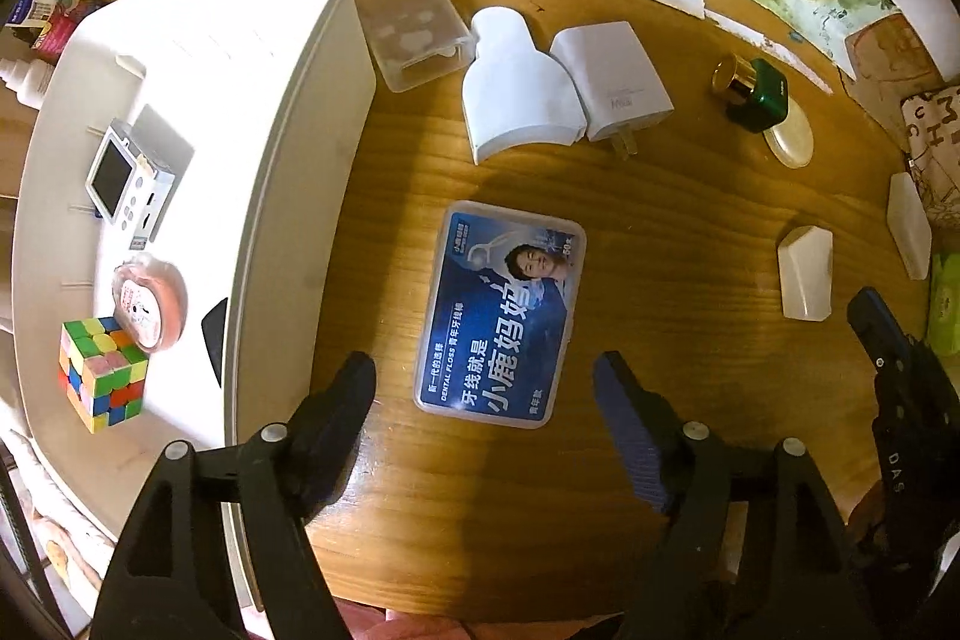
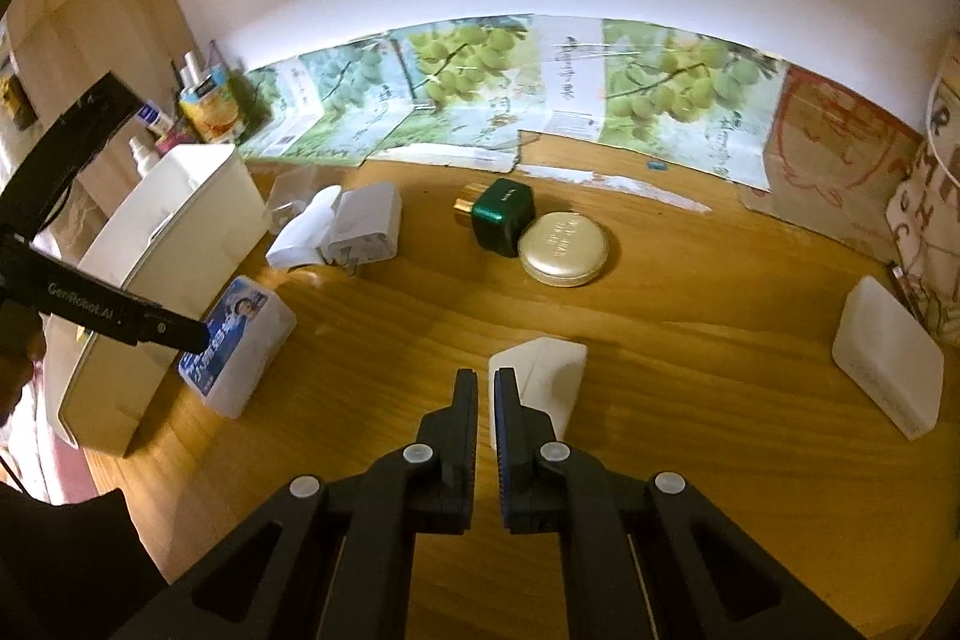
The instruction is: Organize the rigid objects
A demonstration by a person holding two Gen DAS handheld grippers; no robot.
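Hovering over the dental floss box (image 1: 501, 313), the left gripper (image 1: 483, 379) has its jaws spread wide, nothing between them; box lies flat on the wooden table (image 1: 660, 196), just beside the white storage bin (image 1: 288, 148) at its 9 o'clock; step looks like lining up for a pick, next move calls for dropping lower, straddling the box's short sides and closing, then carrying it toward 9 o'clock into the bin; bin already holds a small camera (image 1: 129, 181), a round pink case (image 1: 150, 307) and a Rubik's cube (image 1: 102, 373); right gripper (image 2: 486, 379) has its jaws nearly pressed together, holding nothing, tips close to a small white block (image 2: 540, 382) at 12 o'clock, contact unclear; charger plug (image 1: 612, 79), white bottle (image 1: 516, 85), green perfume bottle (image 1: 753, 91) still out on the table.
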